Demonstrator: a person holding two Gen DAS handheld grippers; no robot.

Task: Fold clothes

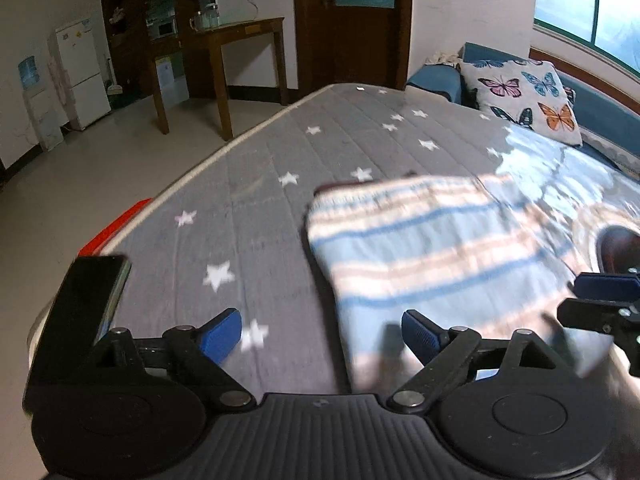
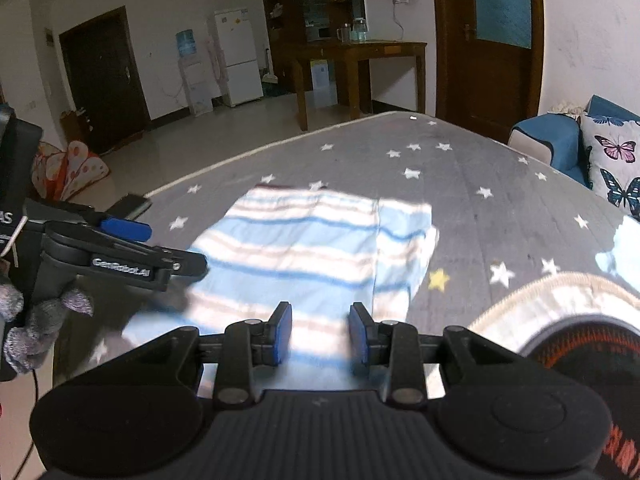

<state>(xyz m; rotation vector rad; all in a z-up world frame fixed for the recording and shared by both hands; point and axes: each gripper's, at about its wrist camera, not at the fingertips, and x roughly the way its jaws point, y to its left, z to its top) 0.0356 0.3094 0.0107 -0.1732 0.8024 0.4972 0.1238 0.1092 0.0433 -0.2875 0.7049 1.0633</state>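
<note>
- Striped cloth [image 2: 304, 248] lies flat on the starred bed [image 1: 248, 184], already folded into a rough rectangle; looks like mid-fold, between grasps.
- Left gripper [image 1: 322, 334] spread wide, nothing between its pads, hovering over the cloth's near-left edge.
- Right gripper [image 2: 320, 332] partly closed, pads apart with a gap; cloth shows below the gap, no pinch visible, so released.
- Both grippers sit at the near edge, side by side; frames are motion-blurred.
- Next move, my guess: drop both to the near edge, pinch a corner each, lift and carry over to the far edge; needs an even pull so layers don't slide.
- Risk: grabbing only the top layer.
- Second garment [image 2: 560, 304] with a dark collar lies just right, unfolded.
- Containers: none in play on the bed; jug [image 2: 359, 29] on the table [image 2: 360, 50], contents can't tell.
- Butterfly pillow [image 1: 528, 96] on the sofa, well apart.
</note>
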